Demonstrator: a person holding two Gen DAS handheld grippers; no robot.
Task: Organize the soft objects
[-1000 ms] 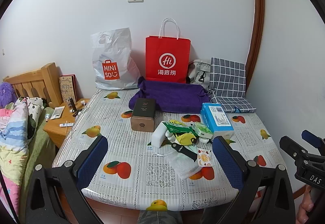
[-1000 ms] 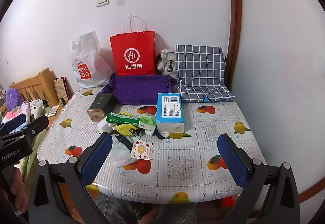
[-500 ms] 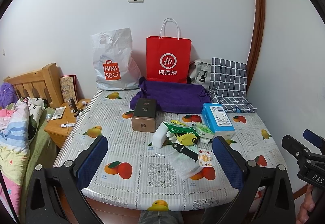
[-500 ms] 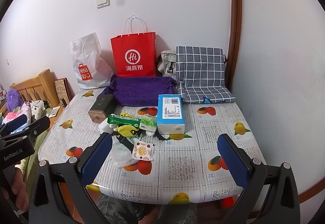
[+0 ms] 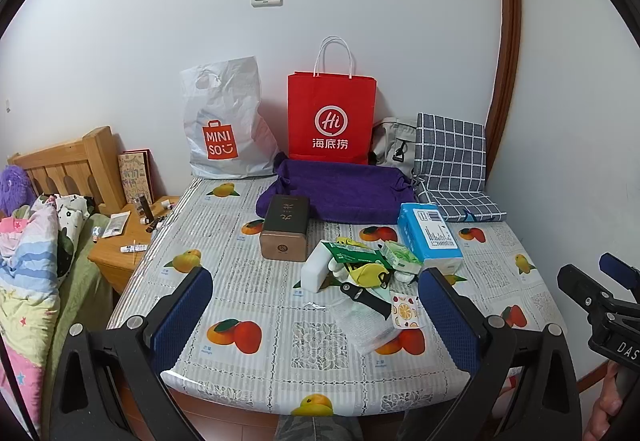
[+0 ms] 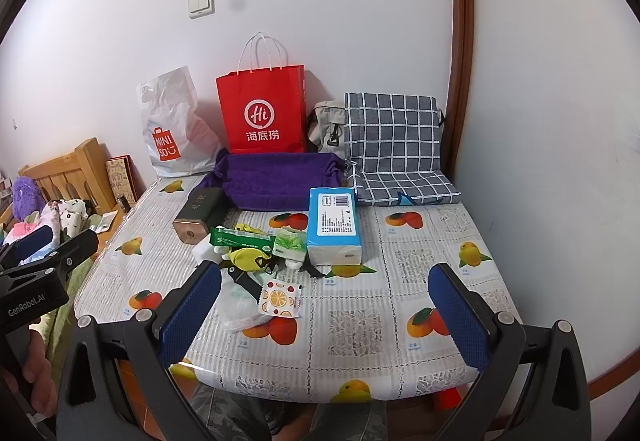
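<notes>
Soft objects sit in a loose heap mid-worktop: green tissue pack (image 6: 242, 238), yellow fabric piece (image 6: 246, 258), small green-white pack (image 6: 289, 244), clear crinkly bag (image 6: 239, 307), citrus-print sachet (image 6: 279, 298), black strap (image 6: 244, 280), white block (image 5: 317, 271); blue tissue brick (image 6: 334, 225) stands touching the heap on its right; purple cloth tray (image 6: 276, 179) lies just beyond at the far side, in front of red paper bag (image 6: 262, 113); brown tin (image 6: 196, 215) to the left of the heap, hard, likely not part of the job; left tool (image 5: 316, 311) hovers over the near edge of the worktop (image 6: 420, 269), jaws wide apart, holding nothing; right tool (image 6: 326, 309) likewise spread and empty, well short of the heap; step in hand, by my reading: approach for a first pick, nothing yet sorted; to do it well, take the nearest loose item first, sachet or clear bag, descend with jaws straddling it, pinch at a thick fold since thin film may slip, lift clear before travelling to the purple tray, the probable destination; avoid snagging the strap, which threads under the yellow piece; against the frame a second back, heap and bags unchanged in place; both views sit a touch nearer and lower toward the worktop, a slight drift only.
</notes>
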